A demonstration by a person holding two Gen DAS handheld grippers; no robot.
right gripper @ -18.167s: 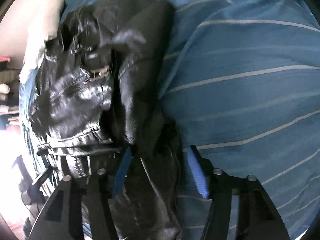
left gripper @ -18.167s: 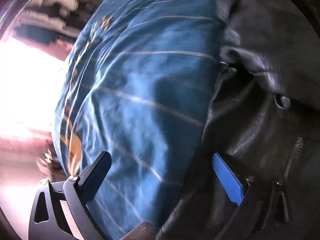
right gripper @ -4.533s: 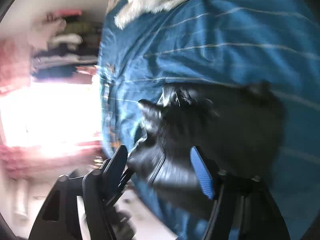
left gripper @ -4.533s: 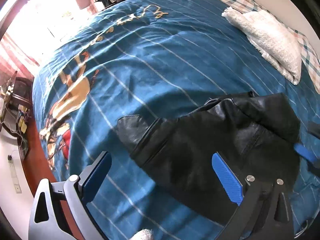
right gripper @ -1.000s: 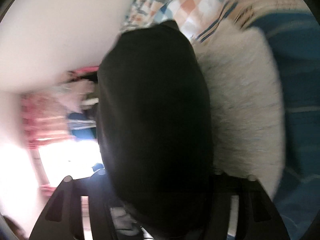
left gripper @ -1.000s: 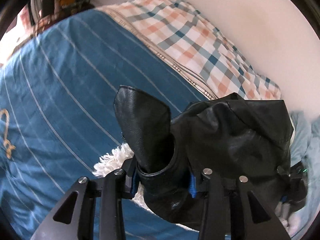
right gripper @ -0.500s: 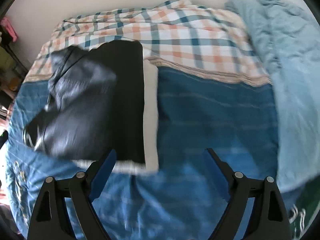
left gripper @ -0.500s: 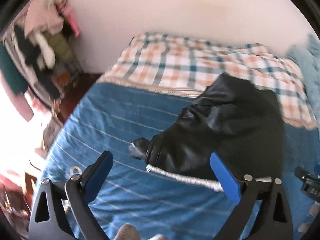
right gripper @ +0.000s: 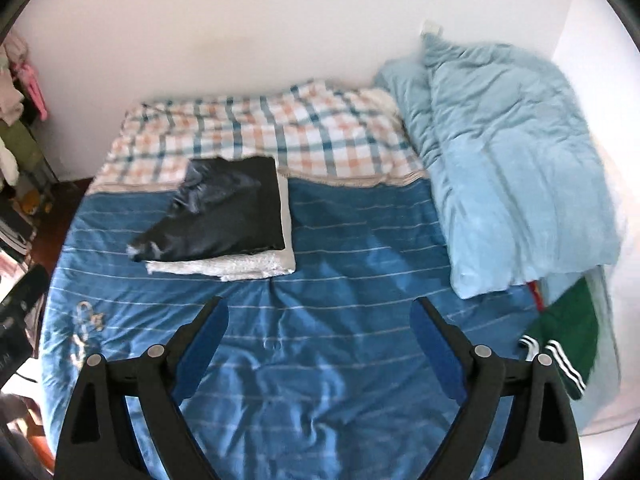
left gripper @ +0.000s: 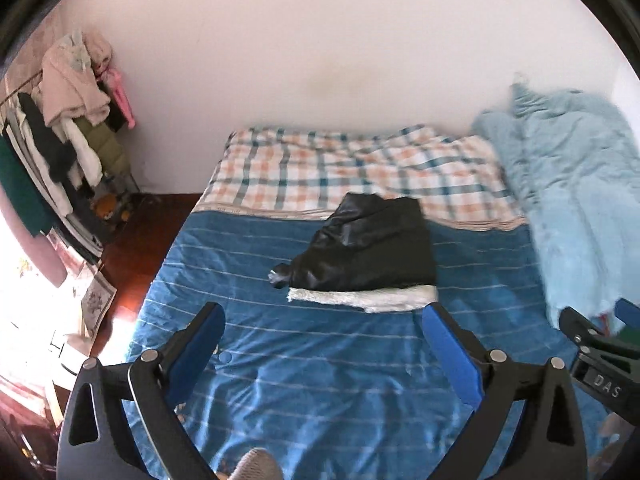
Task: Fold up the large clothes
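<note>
Two grippers hang above the bed, each spread wide with nothing between its blue pads: the left gripper [left gripper: 322, 344] and the right gripper [right gripper: 320, 340] have both just been opening, the right one until a moment ago. Beyond their fingers lies the blue striped bedspread [right gripper: 340, 264]. Farther up it, the folded black leather jacket [left gripper: 372, 248] rests on top of a folded white knit garment [right gripper: 240, 266], its upper edge reaching the plaid sheet [left gripper: 340, 168]. To the right, a light blue quilt [right gripper: 512, 176] is heaped against the wall, with a green striped garment [right gripper: 568, 344] below it. No container is in sight.
</note>
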